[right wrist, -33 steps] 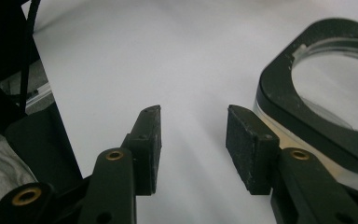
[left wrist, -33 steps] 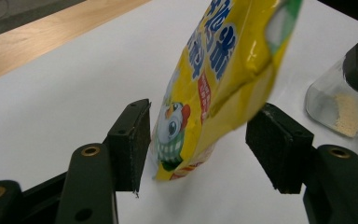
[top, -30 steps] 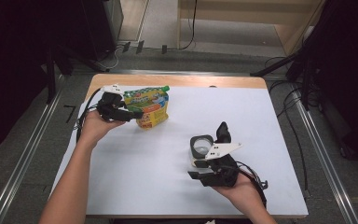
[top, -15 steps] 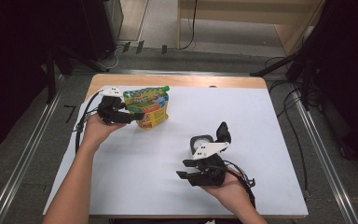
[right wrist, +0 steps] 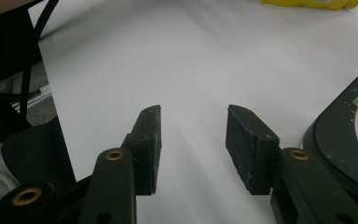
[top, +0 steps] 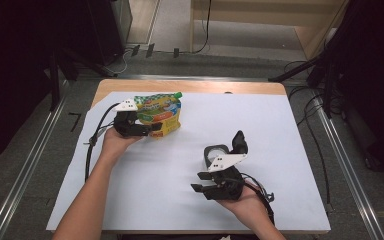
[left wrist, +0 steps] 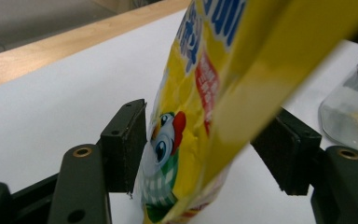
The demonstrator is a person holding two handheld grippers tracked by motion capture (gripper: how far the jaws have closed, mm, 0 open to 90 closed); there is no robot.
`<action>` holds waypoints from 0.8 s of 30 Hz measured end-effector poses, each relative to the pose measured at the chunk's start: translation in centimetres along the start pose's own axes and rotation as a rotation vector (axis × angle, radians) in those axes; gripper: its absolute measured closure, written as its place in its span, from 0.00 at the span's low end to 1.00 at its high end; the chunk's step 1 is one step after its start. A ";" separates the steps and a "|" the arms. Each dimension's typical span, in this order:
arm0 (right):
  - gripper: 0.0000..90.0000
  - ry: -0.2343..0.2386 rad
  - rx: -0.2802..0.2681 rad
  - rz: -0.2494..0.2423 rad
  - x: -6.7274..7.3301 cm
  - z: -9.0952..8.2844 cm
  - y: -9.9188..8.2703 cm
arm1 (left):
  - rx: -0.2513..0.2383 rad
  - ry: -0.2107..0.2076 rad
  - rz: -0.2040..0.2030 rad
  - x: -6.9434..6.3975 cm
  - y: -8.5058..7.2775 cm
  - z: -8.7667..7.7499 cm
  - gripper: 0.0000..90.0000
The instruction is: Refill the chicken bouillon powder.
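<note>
Yellow pouch [top: 161,115], green-capped, is seen at the far left of the white surface [top: 290,130], its lower end set between the jaws of the left gripper [top: 152,129]. In the left gripper view the pouch [left wrist: 200,116] stands between the pads: the left pad lies against it, the right pad stands clear. These jaws have just been opening. Right gripper [top: 200,191] is held near the front edge, jaws parted on nothing. Jar [top: 215,154] with a black lid lies just beyond it.
</note>
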State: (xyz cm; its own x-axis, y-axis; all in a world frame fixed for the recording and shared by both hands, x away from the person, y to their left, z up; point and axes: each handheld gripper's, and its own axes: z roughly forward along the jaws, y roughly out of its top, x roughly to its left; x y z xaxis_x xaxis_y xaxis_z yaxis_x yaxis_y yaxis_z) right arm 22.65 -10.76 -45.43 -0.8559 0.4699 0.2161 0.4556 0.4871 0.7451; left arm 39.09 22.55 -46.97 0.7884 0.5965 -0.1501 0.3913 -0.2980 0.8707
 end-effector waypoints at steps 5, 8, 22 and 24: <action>0.64 0.000 -0.001 0.000 0.0 0.1 0.0 | -0.009 0.015 -0.003 0.0 -0.2 0.1 0.54; 0.64 -0.001 0.000 0.002 0.0 0.2 0.0 | 0.007 0.053 0.045 -0.6 0.1 -0.1 0.61; 0.64 -0.007 0.001 0.016 -0.4 0.6 -0.3 | 0.080 0.027 -0.153 -0.4 1.7 -1.4 0.72; 0.64 -0.005 -0.001 0.019 -0.4 0.6 -0.3 | 0.092 0.017 -0.189 -0.6 2.1 -1.9 0.74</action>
State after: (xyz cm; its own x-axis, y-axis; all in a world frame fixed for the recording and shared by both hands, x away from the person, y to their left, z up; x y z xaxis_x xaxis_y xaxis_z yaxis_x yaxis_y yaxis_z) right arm 23.00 -10.65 -46.18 -0.8456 0.4831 0.2269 0.4716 0.4772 0.7415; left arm 38.58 23.01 -44.11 0.6892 0.6606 -0.2977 0.5736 -0.2464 0.7812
